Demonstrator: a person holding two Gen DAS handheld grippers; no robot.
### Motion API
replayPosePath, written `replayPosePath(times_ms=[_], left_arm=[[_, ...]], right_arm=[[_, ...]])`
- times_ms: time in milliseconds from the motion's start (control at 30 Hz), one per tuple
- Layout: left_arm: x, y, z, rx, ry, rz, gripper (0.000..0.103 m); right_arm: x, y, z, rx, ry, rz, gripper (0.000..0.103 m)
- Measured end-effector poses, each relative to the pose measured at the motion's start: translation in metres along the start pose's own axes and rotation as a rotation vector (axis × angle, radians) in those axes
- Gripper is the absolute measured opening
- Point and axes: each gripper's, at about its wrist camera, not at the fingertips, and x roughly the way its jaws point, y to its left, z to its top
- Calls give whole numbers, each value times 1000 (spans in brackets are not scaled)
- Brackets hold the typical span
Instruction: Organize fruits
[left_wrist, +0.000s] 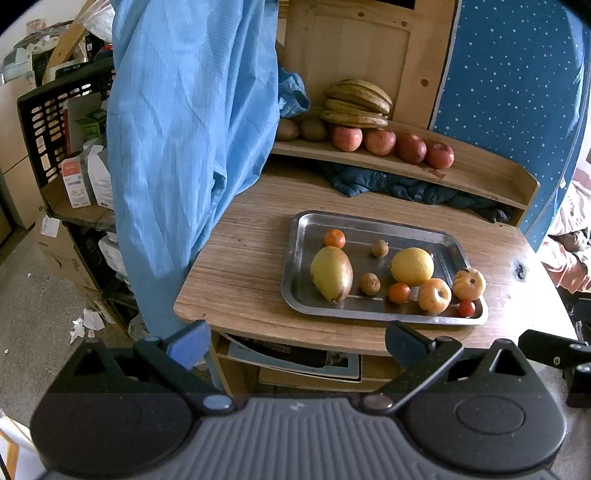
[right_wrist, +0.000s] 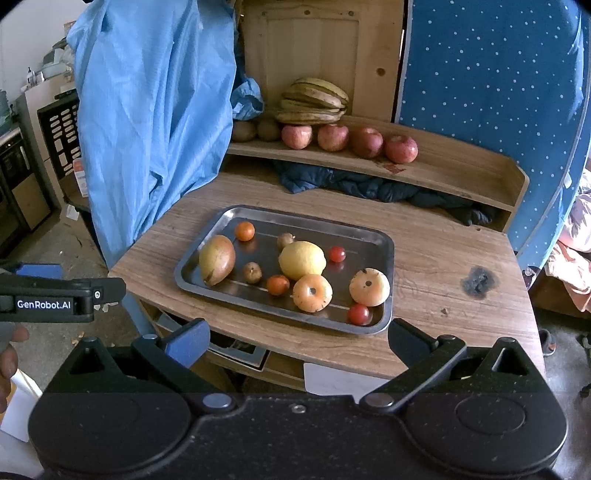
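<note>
Fruits lie in a steel tray (right_wrist: 384, 266) on the desk (right_wrist: 443, 258), near its front edge: a mango (right_wrist: 217, 260) at the tray's left end, a lemon (right_wrist: 302, 259) mid-tray, small oranges (right_wrist: 245, 230), and a tomato (right_wrist: 358, 314) in the front right corner. Apples (right_wrist: 332, 137) and bananas (right_wrist: 314, 101) sit on the shelf (right_wrist: 461, 166) along the desk's back edge. Both grippers, left (left_wrist: 295, 345) and right (right_wrist: 297, 341), hover before the desk's front edge with fingers spread wide and holding nothing.
</note>
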Motion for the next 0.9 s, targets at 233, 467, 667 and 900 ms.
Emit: replayPosePath(times_ms=[233,467,667,900], left_arm=[[1,-1,1,1,2,-1,103],[1,-1,1,-1,3,-2,103],[1,-1,1,0,4,-2,103],[2,-1,1,2,5,-7,103]], right_arm=[[0,0,0,1,2,2,102],[1,-1,1,2,4,3,102],[1,0,2,2,3,2,102],[2,0,2,3,3,1,102]])
